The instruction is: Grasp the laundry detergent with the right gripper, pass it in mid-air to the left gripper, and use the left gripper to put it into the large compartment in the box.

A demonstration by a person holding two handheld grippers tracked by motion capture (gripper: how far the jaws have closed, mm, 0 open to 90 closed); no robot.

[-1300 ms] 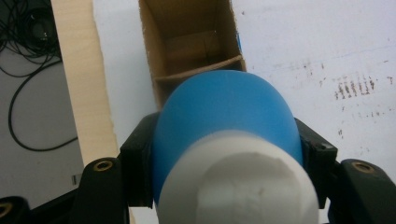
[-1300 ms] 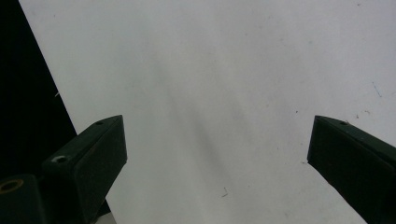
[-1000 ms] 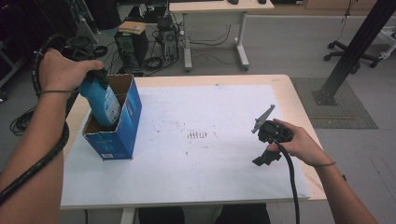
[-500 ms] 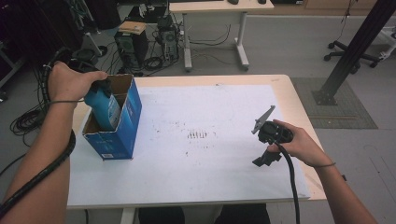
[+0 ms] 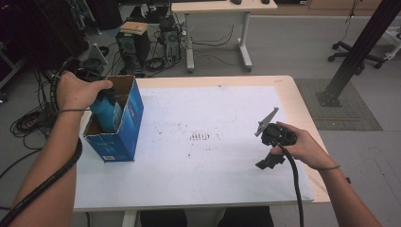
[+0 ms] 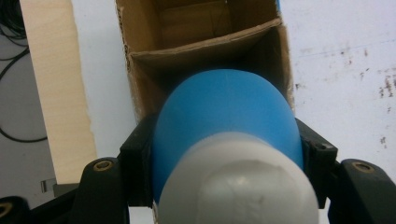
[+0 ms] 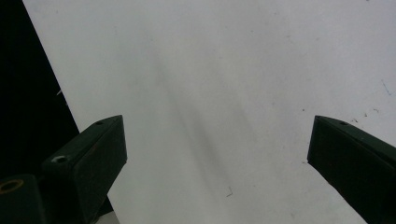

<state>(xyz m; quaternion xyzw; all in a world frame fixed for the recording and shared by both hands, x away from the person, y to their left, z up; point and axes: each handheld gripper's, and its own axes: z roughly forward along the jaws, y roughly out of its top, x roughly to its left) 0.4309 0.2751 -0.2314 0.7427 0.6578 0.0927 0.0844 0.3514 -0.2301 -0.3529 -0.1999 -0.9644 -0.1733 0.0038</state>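
Note:
A blue bottle [image 5: 108, 114] with a white cap [image 6: 243, 182] hangs partly inside an open blue cardboard box [image 5: 128, 124] at the table's left. My left gripper [image 5: 101, 96] is shut on the bottle, its black jaws clamping both sides in the left gripper view [image 6: 224, 140]. Below the bottle lies the box's brown inside [image 6: 154, 60]. The person's left hand covers most of that gripper in the high view. My right gripper [image 5: 268, 163] rests low over the white table top at the right, open, with nothing between its jaws [image 7: 217, 140].
The white sheet [image 5: 213, 179] covers most of the wooden table [image 5: 302, 109] and has small dark marks [image 5: 199, 137] at its middle. The right gripper's cable [image 5: 295, 184] trails toward the front edge. Desks, computers and cables stand on the floor beyond.
The left hand has sunk, taking the blue bottle deeper into the box. The right hand and its gripper have stayed in place.

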